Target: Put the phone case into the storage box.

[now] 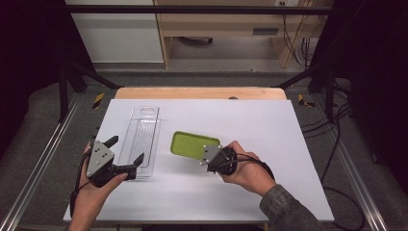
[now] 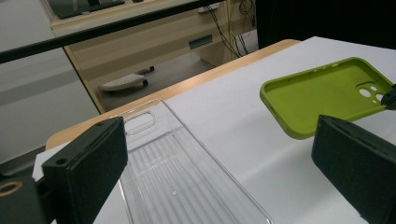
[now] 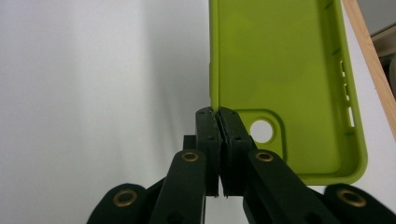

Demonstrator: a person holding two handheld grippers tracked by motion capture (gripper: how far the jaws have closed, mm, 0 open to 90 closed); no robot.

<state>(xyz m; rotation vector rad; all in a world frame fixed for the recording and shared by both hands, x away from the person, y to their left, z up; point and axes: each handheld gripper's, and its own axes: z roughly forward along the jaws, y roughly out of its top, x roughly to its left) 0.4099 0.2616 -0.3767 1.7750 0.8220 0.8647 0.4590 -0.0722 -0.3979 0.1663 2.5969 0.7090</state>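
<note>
Landmark: clear plastic tray (image 1: pixel 142 140) is lying lengthwise on the white desk (image 1: pixel 269 130), left of centre, its handle cut-out at the far end.
Phone case: green phone case (image 1: pixel 192 144) is sitting just right of the tray, apart from it, open side facing up; camera cut-out end is pointing at the right gripper.
Case height: in the left gripper view the case (image 2: pixel 327 93) is appearing tilted, with its near end possibly lifted slightly off the desk; hard to confirm.
Right gripper: right gripper (image 1: pixel 208 155) is pinching the case's side wall beside the camera cut-out; in its own view the jaws are pressing together on the thin green edge (image 3: pixel 215 112).
Left gripper: left gripper (image 1: pixel 125 150) is hovering at the tray's near left corner, jaws spread wide and gripping nothing; in its own view the tray (image 2: pixel 187 182) is lying between the jaws.
Hands: one hand is wrapping each gripper.
</note>
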